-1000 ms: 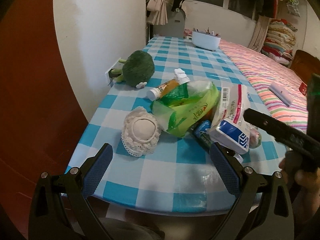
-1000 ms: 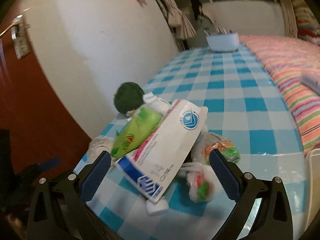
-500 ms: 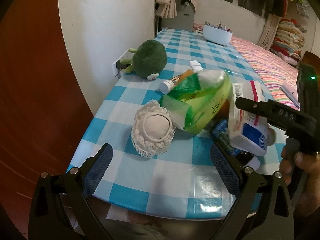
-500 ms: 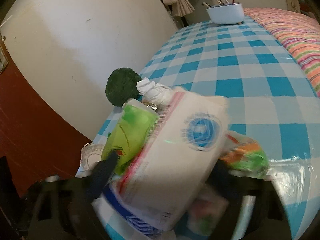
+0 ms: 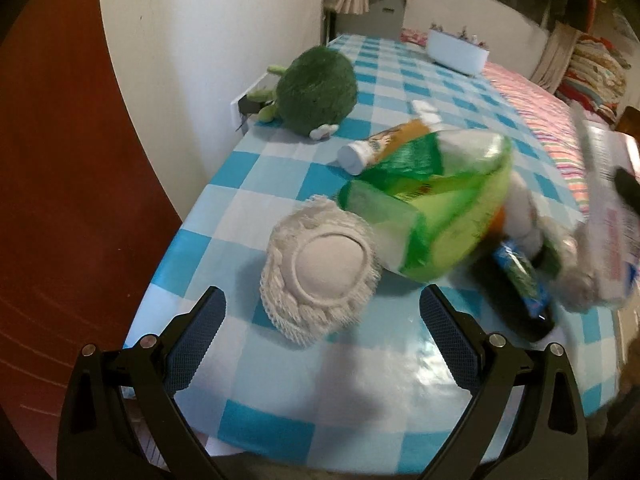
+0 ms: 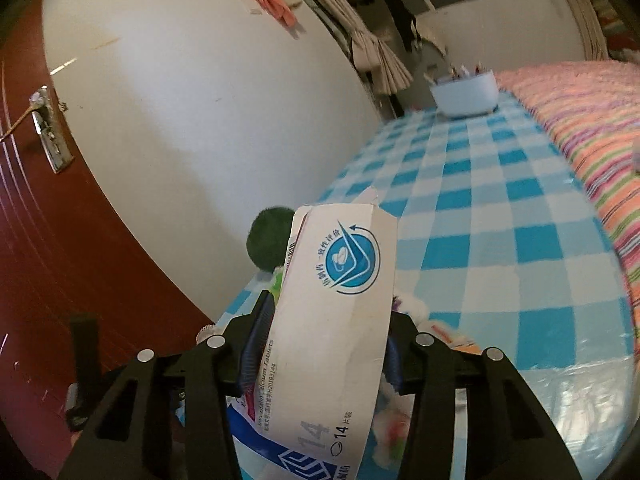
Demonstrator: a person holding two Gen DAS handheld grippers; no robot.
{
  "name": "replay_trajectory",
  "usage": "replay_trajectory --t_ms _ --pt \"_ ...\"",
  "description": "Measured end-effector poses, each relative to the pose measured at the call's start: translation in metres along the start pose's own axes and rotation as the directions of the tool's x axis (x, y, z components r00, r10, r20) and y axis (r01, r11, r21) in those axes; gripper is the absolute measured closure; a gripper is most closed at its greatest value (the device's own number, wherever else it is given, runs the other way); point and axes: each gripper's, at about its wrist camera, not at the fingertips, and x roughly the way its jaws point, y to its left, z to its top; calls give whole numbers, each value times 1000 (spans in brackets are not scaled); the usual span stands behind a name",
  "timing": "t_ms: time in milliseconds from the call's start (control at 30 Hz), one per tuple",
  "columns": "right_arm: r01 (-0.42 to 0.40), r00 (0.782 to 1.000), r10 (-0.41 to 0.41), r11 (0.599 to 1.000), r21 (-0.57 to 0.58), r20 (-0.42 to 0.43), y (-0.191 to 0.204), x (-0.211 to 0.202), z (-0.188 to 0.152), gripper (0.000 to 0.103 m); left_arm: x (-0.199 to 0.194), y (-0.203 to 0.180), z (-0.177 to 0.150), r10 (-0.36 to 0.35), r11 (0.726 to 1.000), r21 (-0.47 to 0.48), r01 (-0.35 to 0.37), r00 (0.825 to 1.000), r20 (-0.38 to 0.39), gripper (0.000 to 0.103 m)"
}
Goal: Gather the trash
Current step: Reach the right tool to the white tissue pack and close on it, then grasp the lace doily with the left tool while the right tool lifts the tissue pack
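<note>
The right gripper (image 6: 320,360) is closing its jaws on a white medicine box (image 6: 332,320), which stands between the pads and reaches ahead of them. The left gripper (image 5: 322,326) gapes wide and empty, with a white foam fruit net (image 5: 320,276) just ahead between its fingers. Beyond that lie a green plastic bag (image 5: 432,216), a tube (image 5: 380,146) and a dark bottle (image 5: 520,292). Judging by this heap on the checked table (image 5: 280,364), collecting has barely begun: one piece gripped, the rest left

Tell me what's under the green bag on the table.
The green bag lies over an orange tube, whose white cap sticks out, and partly over a dark bottle with a white crumpled wrapper behind. Anything else beneath it is covered.
</note>
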Motion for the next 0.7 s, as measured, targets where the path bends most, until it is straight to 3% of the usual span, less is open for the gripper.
replay_trajectory --t_ms 233,400,433,500,533,567,700 --pt "-4 1000 4 1000 -3 14 -9 -9 -4 56 27 11 6 38 999 -26 -39 999 -33 8" --pt "-6 1000 6 1000 2 22 -12 -12 -6 56 39 15 8 11 998 -60 -14 999 -47 9" --pt "-6 1000 6 1000 3 24 -11 -14 -7 56 40 16 8 2 998 -68 -5 999 -48 12" --pt "-2 999 2 1000 5 32 -13 -17 -6 56 44 18 8 -42 995 -88 37 998 -55 36" --pt "3 999 -3 1000 4 36 -14 -18 -7 56 44 18 8 -50 994 -96 45 997 -53 39" --pt "4 999 -5 1000 5 38 -15 -18 -7 56 44 17 8 -47 995 -95 43 998 -44 51" --pt "16 999 -17 1000 20 49 -20 -26 -8 56 42 19 7 -55 992 -115 52 998 -28 54"
